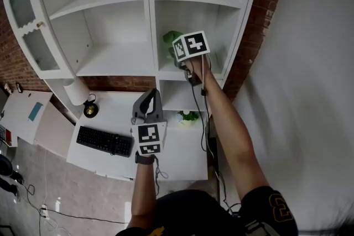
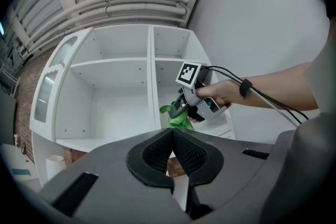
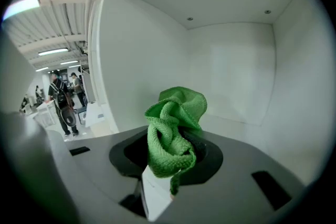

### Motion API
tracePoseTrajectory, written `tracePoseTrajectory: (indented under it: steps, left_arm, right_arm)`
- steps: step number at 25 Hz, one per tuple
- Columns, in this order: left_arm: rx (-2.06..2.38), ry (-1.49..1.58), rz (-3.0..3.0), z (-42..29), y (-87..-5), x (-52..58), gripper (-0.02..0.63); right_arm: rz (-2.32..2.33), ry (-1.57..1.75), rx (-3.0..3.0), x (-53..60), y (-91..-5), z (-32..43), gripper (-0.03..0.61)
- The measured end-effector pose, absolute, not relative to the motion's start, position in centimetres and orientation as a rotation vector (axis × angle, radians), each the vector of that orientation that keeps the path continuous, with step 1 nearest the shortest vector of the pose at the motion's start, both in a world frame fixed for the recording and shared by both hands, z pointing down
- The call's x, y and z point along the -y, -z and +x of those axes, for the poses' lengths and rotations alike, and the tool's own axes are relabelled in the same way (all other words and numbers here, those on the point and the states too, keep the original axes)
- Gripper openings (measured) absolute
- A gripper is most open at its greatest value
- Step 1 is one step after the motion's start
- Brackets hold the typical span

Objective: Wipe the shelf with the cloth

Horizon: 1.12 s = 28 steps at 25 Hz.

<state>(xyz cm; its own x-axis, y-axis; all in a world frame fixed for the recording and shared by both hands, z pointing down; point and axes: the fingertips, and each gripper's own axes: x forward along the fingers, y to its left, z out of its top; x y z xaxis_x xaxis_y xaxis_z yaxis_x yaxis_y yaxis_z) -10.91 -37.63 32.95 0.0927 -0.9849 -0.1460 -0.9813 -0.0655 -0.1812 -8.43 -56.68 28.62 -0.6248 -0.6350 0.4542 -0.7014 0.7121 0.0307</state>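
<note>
jaws on the right gripper (image 3: pixel 169 159) are pinched on a bunched green cloth (image 3: pixel 176 115), which sticks up out of them inside the right-hand compartment of the white shelf unit (image 1: pixel 217 68), just above its board. the cloth looks not yet pressed down, so the wipe seems about to start: lower it onto the board and sweep across. the left gripper (image 2: pixel 172 150) hangs back with its jaws together on nothing, above the desk (image 1: pixel 180 155), which holds a keyboard (image 1: pixel 105 141) and a small plant (image 1: pixel 189 116). only the compartment's side walls crowd the stroke.
</note>
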Motion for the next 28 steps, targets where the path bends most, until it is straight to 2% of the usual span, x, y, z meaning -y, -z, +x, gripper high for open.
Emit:
tracePoseTrajectory:
  steps: [7,28]
  left_arm:
    - [-1.985,-0.03,-2.143,-11.7,-33.0,37.0,0.017]
    - [-2.014,-0.046,-2.165,-10.7,-34.2,37.0,0.017]
  right_arm:
    - [0.985,-0.215,2.421,53.4,-34.1,-11.9,0.112]
    - [1.139,-0.126,2.581,53.1,-34.2,-10.8,0.114]
